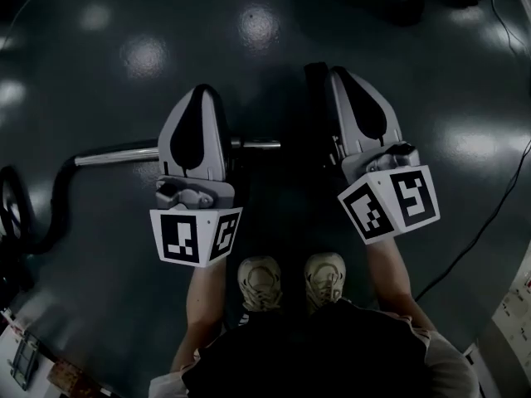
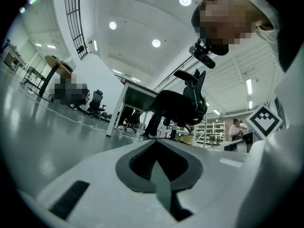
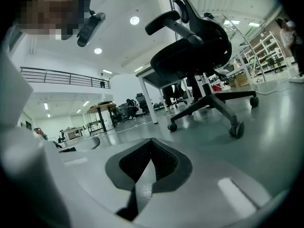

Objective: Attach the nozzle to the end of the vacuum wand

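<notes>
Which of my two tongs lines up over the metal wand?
The left tongs: in the head view the metal wand passes behind them; the right tongs are clear of it.

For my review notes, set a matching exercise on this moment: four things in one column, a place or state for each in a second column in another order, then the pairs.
Things
1. vacuum wand
2. left gripper
3. shoes
4. office chair

Place or state
A. jaws together, nothing between them
B. upright on castors, in the right gripper view
C. lies across the floor, passing behind the left gripper in the head view
D. side by side at the head view's bottom centre

Pairs: 1-C, 2-A, 3-D, 4-B
</notes>
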